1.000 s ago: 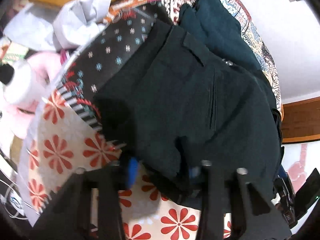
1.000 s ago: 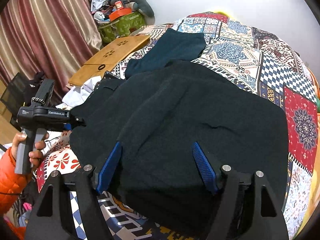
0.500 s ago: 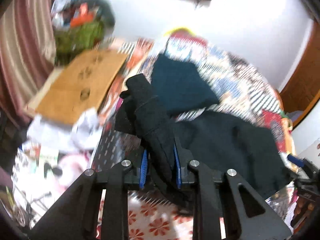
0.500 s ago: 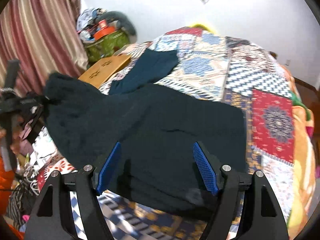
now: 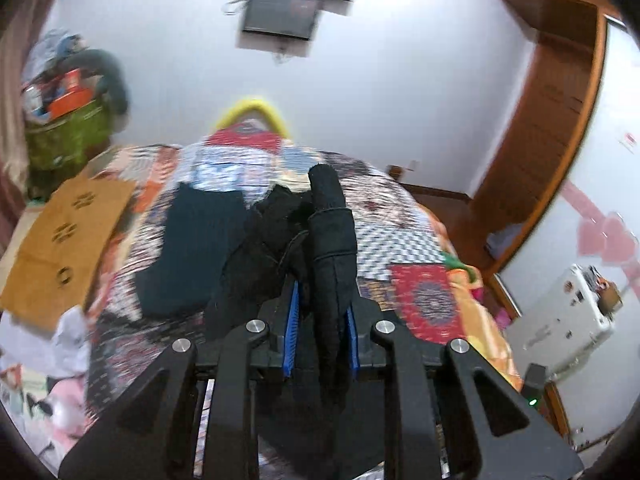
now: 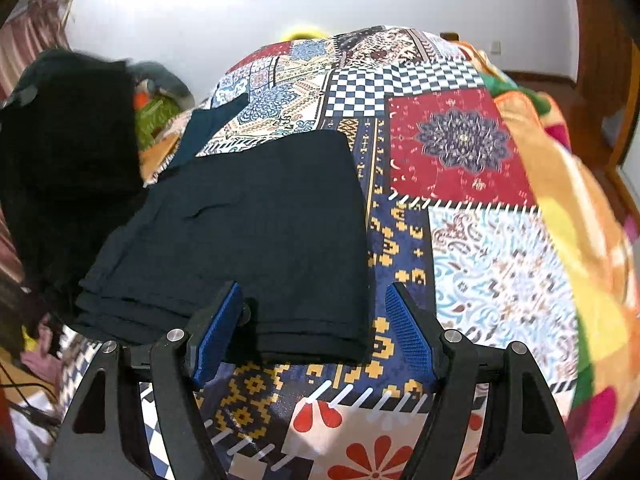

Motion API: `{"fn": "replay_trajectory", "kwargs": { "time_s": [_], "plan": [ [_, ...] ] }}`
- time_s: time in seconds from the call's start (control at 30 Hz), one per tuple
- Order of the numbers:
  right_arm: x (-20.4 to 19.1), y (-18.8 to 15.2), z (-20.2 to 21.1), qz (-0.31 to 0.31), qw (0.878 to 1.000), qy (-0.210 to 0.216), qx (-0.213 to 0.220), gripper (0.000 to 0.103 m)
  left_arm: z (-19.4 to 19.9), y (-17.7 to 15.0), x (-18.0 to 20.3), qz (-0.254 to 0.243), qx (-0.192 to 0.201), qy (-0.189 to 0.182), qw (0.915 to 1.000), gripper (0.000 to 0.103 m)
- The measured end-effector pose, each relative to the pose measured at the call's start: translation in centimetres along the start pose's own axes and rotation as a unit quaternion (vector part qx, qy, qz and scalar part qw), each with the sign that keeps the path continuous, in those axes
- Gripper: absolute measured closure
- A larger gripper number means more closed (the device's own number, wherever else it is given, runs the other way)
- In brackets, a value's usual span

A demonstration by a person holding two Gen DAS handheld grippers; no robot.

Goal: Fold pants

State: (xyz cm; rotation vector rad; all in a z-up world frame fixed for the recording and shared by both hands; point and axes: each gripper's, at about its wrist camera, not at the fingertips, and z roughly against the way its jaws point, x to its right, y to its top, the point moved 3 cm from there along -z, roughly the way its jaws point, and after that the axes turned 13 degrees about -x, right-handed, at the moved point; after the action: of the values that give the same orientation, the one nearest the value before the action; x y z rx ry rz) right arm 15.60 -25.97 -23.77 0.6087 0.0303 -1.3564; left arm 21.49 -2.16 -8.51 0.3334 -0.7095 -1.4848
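Note:
Dark pants point(image 6: 260, 232) lie partly folded on the patchwork bedspread point(image 6: 460, 152). My left gripper point(image 5: 318, 328) is shut on the pants' waistband end point(image 5: 332, 248) and holds it lifted above the bed; in the right wrist view this raised part point(image 6: 68, 128) hangs at the far left. My right gripper point(image 6: 312, 324) is open, its blue pads point(image 6: 216, 332) on either side of the folded stack's near edge, not holding the cloth.
A second dark teal garment point(image 5: 192, 248) lies flat further up the bed. A wooden board point(image 5: 68, 240) and loose clothes point(image 5: 68, 344) lie left of the bed. A wooden door frame point(image 5: 552, 128) and a white appliance point(image 5: 568, 320) stand at the right.
My left gripper has closed on the waistband end and lifted it high, swinging up and over the bed. My right gripper has shifted right along the stack's near edge and stays open.

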Motion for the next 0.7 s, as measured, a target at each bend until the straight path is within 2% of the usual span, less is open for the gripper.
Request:
{"fn": "replay_trajectory", "kwargs": {
  "time_s": [0.17, 0.3, 0.43, 0.57, 0.67, 0.7],
  "plan": [
    [0.2, 0.1, 0.1, 0.002, 1.000, 0.011, -0.002, 0.033, -4.2, 0.2, 6.6, -0.052, -0.043, -0.049, 0.9965, 0.083],
    [0.3, -0.3, 0.6, 0.004, 1.000, 0.005, -0.004, 0.032, -8.2, -2.0, 11.1, -0.099, -0.093, -0.069, 0.9884, 0.083],
    [0.6, -1.6, 1.5, 0.009, 1.000, -0.004, -0.001, 0.032, -12.6, -5.5, 14.0, -0.145, -0.170, -0.071, 0.9722, 0.083],
    [1.1, -2.8, 2.6, 0.008, 1.000, -0.013, -0.001, 0.032, -14.5, -8.3, 15.2, -0.182, -0.219, -0.049, 0.9575, 0.080],
    [1.3, -3.2, 3.3, 0.003, 1.000, -0.017, 0.001, 0.032, -14.5, -9.0, 15.3, -0.196, -0.237, -0.052, 0.9501, 0.064],
    [1.4, -3.1, 3.4, 0.002, 1.000, -0.017, 0.001, 0.032, -14.0, -8.9, 15.1, -0.194, -0.239, -0.062, 0.9493, 0.051]
  ]
}}
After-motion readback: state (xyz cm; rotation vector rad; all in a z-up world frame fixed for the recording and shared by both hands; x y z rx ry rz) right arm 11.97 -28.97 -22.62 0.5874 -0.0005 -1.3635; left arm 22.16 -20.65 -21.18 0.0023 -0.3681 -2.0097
